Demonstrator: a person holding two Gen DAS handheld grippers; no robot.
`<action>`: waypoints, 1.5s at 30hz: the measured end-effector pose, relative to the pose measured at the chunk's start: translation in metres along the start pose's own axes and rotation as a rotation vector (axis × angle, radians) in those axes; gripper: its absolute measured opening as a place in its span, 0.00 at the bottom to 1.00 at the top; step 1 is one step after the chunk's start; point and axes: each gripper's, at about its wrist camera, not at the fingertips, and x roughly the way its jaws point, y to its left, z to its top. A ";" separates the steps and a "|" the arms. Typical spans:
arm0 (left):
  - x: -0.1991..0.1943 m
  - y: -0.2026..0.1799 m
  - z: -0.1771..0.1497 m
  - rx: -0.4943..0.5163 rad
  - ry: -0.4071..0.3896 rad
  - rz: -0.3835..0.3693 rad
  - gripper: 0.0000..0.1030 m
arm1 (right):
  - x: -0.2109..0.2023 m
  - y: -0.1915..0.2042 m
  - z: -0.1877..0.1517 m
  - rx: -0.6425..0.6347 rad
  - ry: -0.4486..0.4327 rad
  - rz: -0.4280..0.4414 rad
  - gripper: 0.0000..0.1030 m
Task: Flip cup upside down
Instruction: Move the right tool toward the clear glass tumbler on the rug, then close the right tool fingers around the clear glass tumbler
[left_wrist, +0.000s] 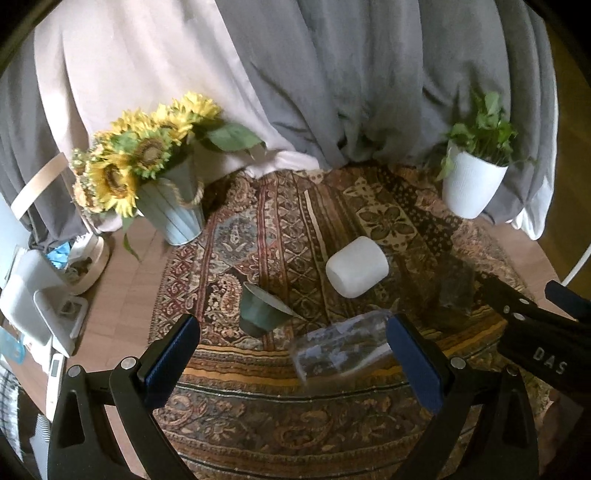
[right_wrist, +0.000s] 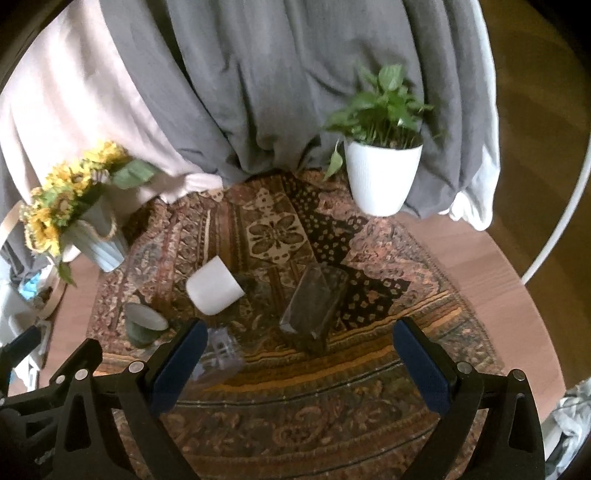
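Observation:
Several cups stand on a patterned rug (left_wrist: 280, 236). A white cup (left_wrist: 357, 266) sits upside down; it also shows in the right wrist view (right_wrist: 214, 290). A green cup (left_wrist: 260, 308) stands upright and tilted, also in the right wrist view (right_wrist: 143, 325). A clear glass (left_wrist: 341, 349) lies on its side between the fingers of my open left gripper (left_wrist: 293, 363); it shows in the right wrist view (right_wrist: 221, 356) too. A dark smoky glass (right_wrist: 314, 306) lies on its side ahead of my open, empty right gripper (right_wrist: 301, 369).
A pail of sunflowers (left_wrist: 166, 195) stands at the back left and a white potted plant (left_wrist: 472, 181) at the back right. Grey and pale drapes (left_wrist: 295, 74) hang behind. White items (left_wrist: 33, 295) crowd the table's left edge. The right gripper's body (left_wrist: 535, 332) reaches in from the right.

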 end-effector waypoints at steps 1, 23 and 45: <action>0.007 -0.002 0.001 0.001 0.006 0.004 1.00 | 0.006 0.000 0.001 0.004 0.007 0.000 0.98; 0.074 -0.023 0.012 0.010 0.095 0.018 1.00 | 0.136 -0.011 0.002 0.130 0.252 -0.043 0.68; 0.049 -0.024 0.001 -0.021 0.094 -0.013 1.00 | 0.082 -0.010 0.001 0.005 0.180 0.019 0.59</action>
